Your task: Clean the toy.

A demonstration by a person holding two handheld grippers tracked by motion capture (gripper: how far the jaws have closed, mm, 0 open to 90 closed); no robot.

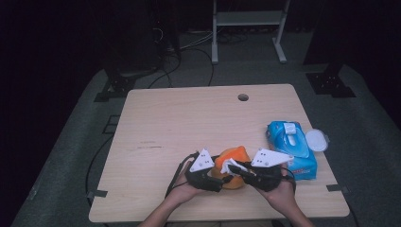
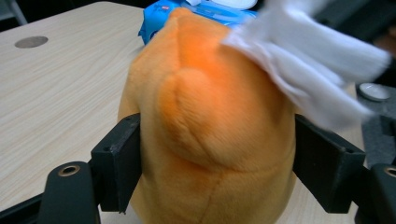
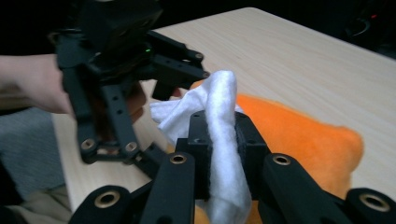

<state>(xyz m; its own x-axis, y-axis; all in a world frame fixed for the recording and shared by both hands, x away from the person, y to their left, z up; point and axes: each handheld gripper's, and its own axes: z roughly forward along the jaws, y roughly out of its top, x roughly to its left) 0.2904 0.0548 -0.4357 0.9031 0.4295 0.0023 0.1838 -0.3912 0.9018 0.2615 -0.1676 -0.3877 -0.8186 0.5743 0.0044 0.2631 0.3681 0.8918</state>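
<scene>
So from the high view, both grippers sit close together at the near edge of the table (image 1: 156, 123), with an orange plush toy (image 1: 235, 155) between them. The left gripper (image 1: 218, 178) is on the toy's left side and the right gripper (image 1: 238, 167) comes in from the right with a white wipe (image 1: 229, 165) pinched at its tip, lying against the toy. To the right of all that there's a blue pack of wipes (image 1: 291, 146) with its round white lid (image 1: 316, 140) flipped open at the far right. In the left gripper view, the plush toy (image 2: 210, 126) stands upright between the two black jaws, which press on its sides, partly open around it, so it's properly held. The wipe (image 2: 308, 70) drapes over the toy's upper right. In the right gripper view, the jaws are nearly closed, clamped on the wipe (image 3: 224, 140), which sticks up and folds over. The orange toy (image 3: 303, 140) lies just behind it, and the left gripper (image 3: 173, 87) is at the left, held by a hand (image 3: 32, 84).
</scene>
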